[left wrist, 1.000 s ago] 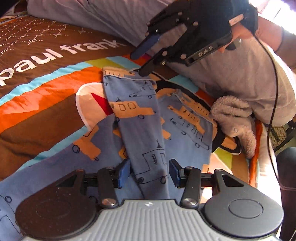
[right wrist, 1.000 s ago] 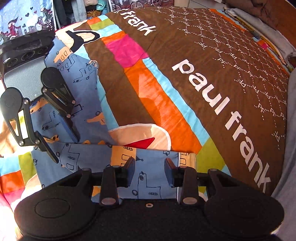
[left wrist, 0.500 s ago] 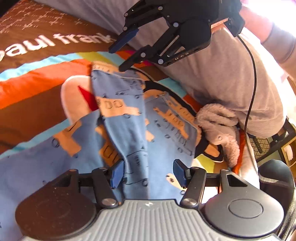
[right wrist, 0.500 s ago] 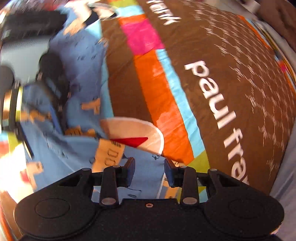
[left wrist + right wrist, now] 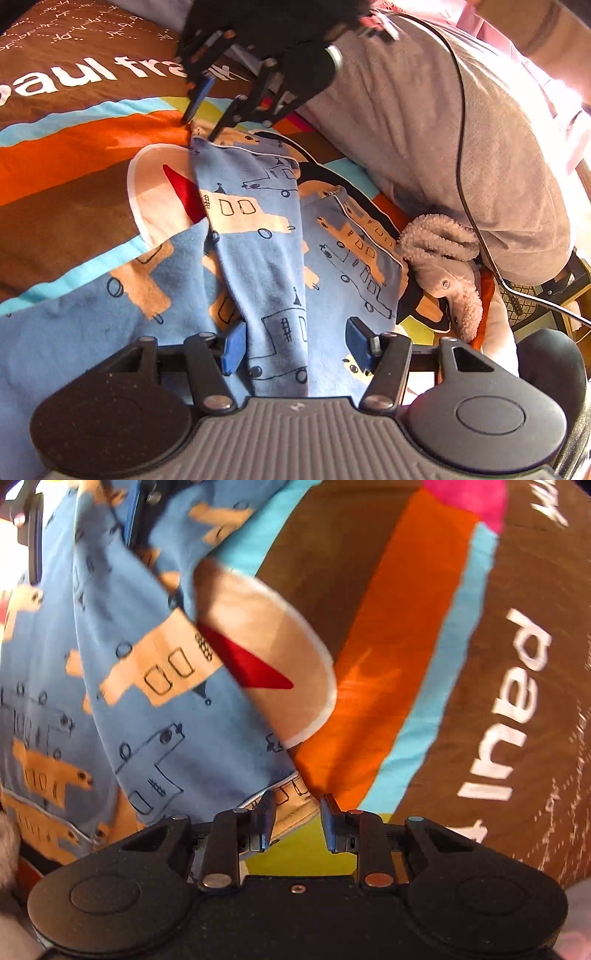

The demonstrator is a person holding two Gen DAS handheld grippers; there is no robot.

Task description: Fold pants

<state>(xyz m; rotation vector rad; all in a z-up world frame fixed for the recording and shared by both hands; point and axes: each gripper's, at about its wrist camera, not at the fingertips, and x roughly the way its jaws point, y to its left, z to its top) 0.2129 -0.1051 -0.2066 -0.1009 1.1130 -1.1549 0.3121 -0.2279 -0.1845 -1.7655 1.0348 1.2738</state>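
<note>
1. The pants, blue with orange trucks, lie spread on the striped bedspread, one leg drawn across the other so the cuffs sit near each other at the far end.
2. The fold looks barely begun: legs only roughly laid together, the fabric bunched and ridged, no crosswise fold yet.
3. The right gripper dips steeply at the near cuff, its jaws narrow and just closing, the hem between them; I can't tell whether the pads bite yet.
4. The left gripper hovers low over the ridged leg, jaws fairly wide after opening, cloth between the pads but not pinched.
5. Left to do, I'd judge: align the legs, smooth, fold over.
</note>
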